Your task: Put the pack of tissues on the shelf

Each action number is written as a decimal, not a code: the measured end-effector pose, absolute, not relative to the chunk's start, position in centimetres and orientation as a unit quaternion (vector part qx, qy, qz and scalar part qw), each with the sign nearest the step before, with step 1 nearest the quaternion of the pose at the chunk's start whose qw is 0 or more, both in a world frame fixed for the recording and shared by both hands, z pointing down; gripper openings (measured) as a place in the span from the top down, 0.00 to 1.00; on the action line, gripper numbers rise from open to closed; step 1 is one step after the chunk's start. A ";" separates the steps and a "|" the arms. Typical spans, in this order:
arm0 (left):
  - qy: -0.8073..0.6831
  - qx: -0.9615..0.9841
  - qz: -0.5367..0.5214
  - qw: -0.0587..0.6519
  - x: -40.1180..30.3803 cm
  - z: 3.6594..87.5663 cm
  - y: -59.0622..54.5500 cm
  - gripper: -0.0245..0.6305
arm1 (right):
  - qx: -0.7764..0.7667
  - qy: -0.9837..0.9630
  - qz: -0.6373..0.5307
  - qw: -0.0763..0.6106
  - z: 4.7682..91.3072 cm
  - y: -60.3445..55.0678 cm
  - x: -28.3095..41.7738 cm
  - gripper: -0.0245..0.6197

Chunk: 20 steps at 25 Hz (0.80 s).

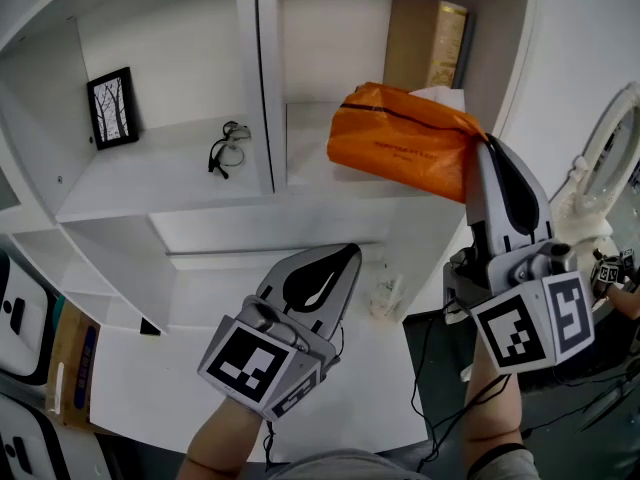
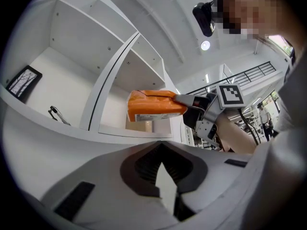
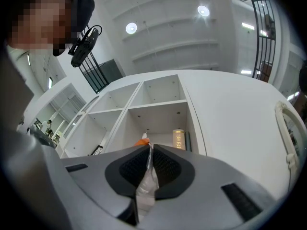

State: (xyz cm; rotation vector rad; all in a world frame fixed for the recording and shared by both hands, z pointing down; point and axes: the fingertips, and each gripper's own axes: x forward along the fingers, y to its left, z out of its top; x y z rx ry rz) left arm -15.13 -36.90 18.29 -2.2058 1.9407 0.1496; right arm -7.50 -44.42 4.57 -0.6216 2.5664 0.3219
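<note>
The orange pack of tissues [image 1: 400, 138] hangs by its right end from my right gripper [image 1: 487, 140], which is shut on the pack's clear plastic edge. It sits at the mouth of the right compartment of the white shelf [image 1: 265, 78], just above that compartment's floor. In the left gripper view the pack [image 2: 153, 105] shows level, with the right gripper [image 2: 180, 98] at its end. In the right gripper view only an orange corner [image 3: 142, 141] peeks over the jaws [image 3: 147, 146]. My left gripper [image 1: 345, 258] is lower, over the desk, shut and holding nothing [image 2: 161, 147].
A brown box [image 1: 425, 43] stands at the back of the right compartment. The left compartment holds a small framed picture [image 1: 112, 106] and a pair of glasses [image 1: 228, 146]. A clear wrapper [image 1: 386, 293] lies on the white desk [image 1: 200, 368]. A white lamp [image 1: 610, 158] stands to the right.
</note>
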 end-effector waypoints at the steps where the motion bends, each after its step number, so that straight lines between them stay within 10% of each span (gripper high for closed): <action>1: 0.657 -0.746 0.049 0.101 -15.1 18.4 -37.0 0.90 | -0.227 0.936 0.119 0.241 4.6 -44.6 -7.5 0.92; 20: 0.674 -0.731 0.053 0.091 -17.8 18.0 -37.1 0.90 | -0.204 0.961 0.115 0.146 5.7 -47.7 -14.3 0.67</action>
